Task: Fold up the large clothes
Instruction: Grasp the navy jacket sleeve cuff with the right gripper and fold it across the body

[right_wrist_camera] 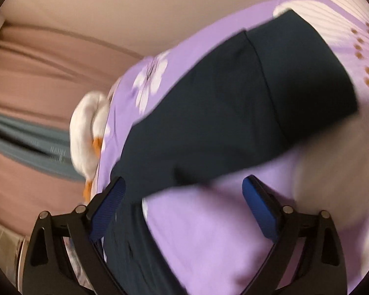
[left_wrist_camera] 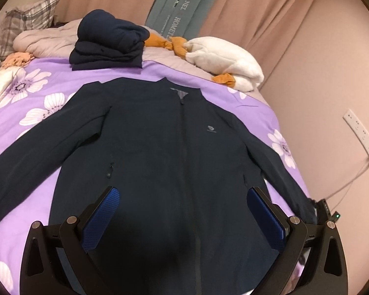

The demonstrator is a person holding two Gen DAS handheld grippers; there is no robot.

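From the left wrist we see our left gripper [left_wrist_camera: 183, 194] spread wide, holding nothing, above the jacket [left_wrist_camera: 160, 147] lying flat on the bed [left_wrist_camera: 61, 81]; folded clothes [left_wrist_camera: 108, 41] at 11 o'clock; from the right wrist, blurred, our right gripper [right_wrist_camera: 184, 186] gapes wide below the sleeve [right_wrist_camera: 246, 103] at 12 o'clock.

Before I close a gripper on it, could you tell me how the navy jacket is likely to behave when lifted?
The navy jacket lies flat and limp on the purple bedspread, so it will probably droop and drag. Its sleeve spreads loose, likely to swing. The fabric looks smooth, so it may slip between open pads.
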